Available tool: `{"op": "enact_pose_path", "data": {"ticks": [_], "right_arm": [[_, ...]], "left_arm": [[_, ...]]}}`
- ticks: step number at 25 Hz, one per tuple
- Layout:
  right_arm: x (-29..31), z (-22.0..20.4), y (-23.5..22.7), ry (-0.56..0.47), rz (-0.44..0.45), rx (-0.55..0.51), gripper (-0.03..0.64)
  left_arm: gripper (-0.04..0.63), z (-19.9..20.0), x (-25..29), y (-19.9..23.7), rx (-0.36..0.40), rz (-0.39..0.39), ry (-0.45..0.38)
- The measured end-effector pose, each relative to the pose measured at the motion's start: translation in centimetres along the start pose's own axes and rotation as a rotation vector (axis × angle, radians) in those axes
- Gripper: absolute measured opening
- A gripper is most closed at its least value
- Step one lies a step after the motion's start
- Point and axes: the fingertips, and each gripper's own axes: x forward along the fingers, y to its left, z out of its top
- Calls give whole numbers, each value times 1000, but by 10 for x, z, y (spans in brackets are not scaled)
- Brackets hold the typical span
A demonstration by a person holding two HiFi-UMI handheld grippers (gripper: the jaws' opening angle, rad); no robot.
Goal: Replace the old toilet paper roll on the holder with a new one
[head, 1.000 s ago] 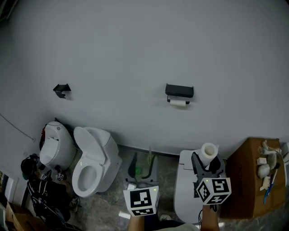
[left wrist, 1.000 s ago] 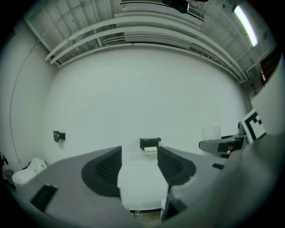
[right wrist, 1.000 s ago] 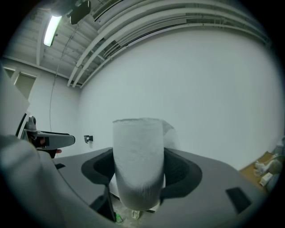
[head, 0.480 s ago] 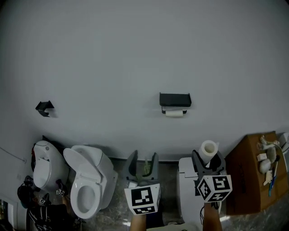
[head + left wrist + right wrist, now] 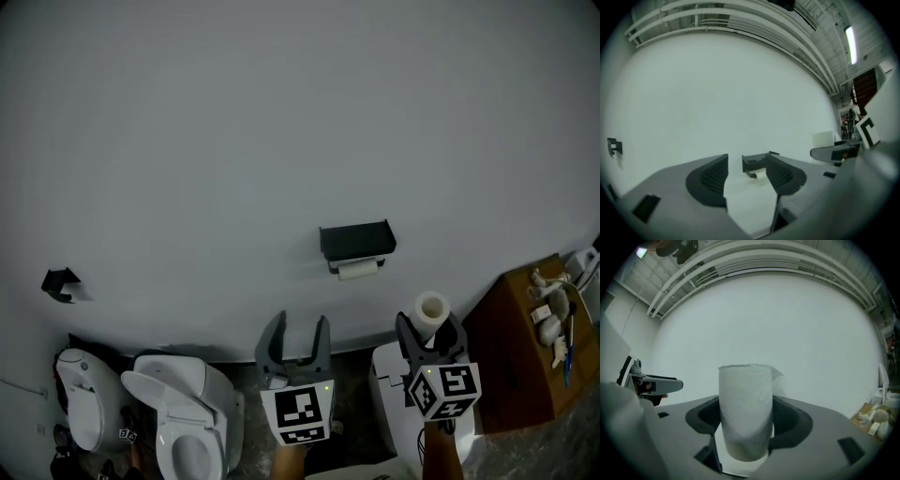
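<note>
Pale grey wall (image 5: 281,112) fills nearly all of your view and meets a mottled stone floor (image 5: 347,375) at its foot. Nearest you, your left gripper (image 5: 300,330) points at the wall with its jaws spread wide. It holds nothing: in the left gripper view only the wall and the far holder show in the gap.

Just to its right, your right gripper (image 5: 429,328) is clamped on the new toilet paper roll (image 5: 432,310). The roll stands upright between the jaws, its hollow core facing up and a loose flap of paper lifting off its top far edge. Below that gripper sits a white bin-like unit (image 5: 386,394). Beside the unit, to the right, is a brown cardboard box (image 5: 520,347) with small pale items on top.

Along the floor's left end stand a white toilet (image 5: 187,412) and, beside it, a second white fixture (image 5: 75,403).

Farthest off, the black holder (image 5: 354,241) is fixed to the wall, above the gap between your two grippers. The old toilet paper roll (image 5: 356,270), slim and white, hangs crosswise just under it. A small black bracket (image 5: 61,281) sits near the wall's left edge.
</note>
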Motion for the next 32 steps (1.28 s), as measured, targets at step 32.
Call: {"op": "enact_pose_path", "data": {"ticks": [32], "right_arm": [[67,-23,-49,83,-187,15,312]], "left_arm": [[232,-28,123,-10,95,-220,121]]}}
